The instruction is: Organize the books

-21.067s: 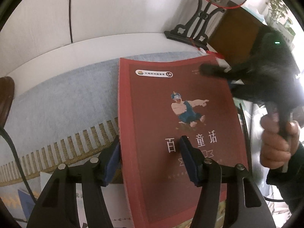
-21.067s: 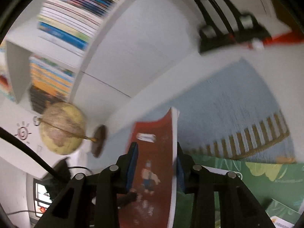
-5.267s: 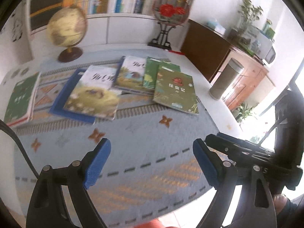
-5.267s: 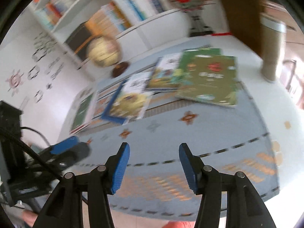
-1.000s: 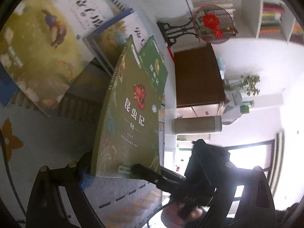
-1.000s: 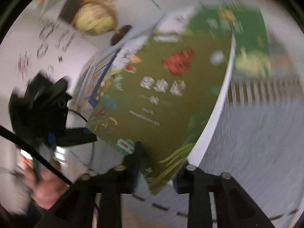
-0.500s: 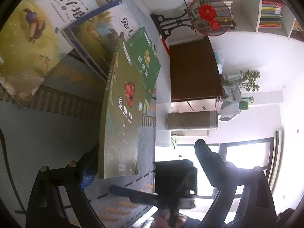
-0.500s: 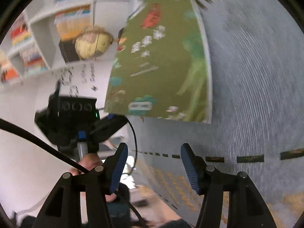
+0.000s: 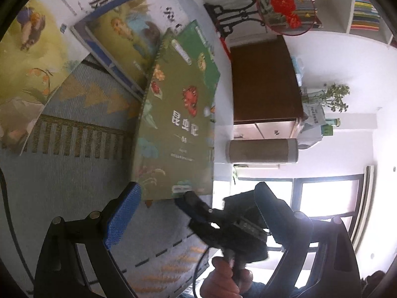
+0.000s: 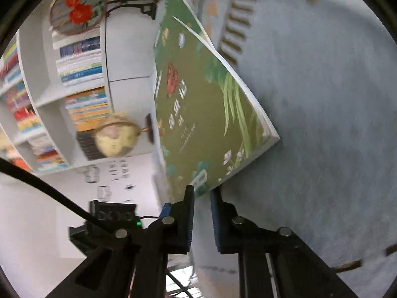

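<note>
While right gripper (image 10: 201, 204) pinches green book (image 10: 203, 114), left gripper (image 9: 198, 213) gapes over blue rug (image 9: 62, 186).

olive-green insect book (image 9: 177, 126) stands tilted on the rug, corner pinched.

Rug (image 10: 322, 99) blurred — yellow book (image 9: 29, 49) cut off at edge.

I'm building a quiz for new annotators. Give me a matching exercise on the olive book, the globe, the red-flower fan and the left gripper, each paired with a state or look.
1 olive book
2 globe
3 fan
4 left gripper

a fingers wide apart, gripping nothing
b on a black stand
c yellowish, brown base
d corner pinched by the right gripper

Pairs: 1-d, 2-c, 3-b, 4-a
</note>
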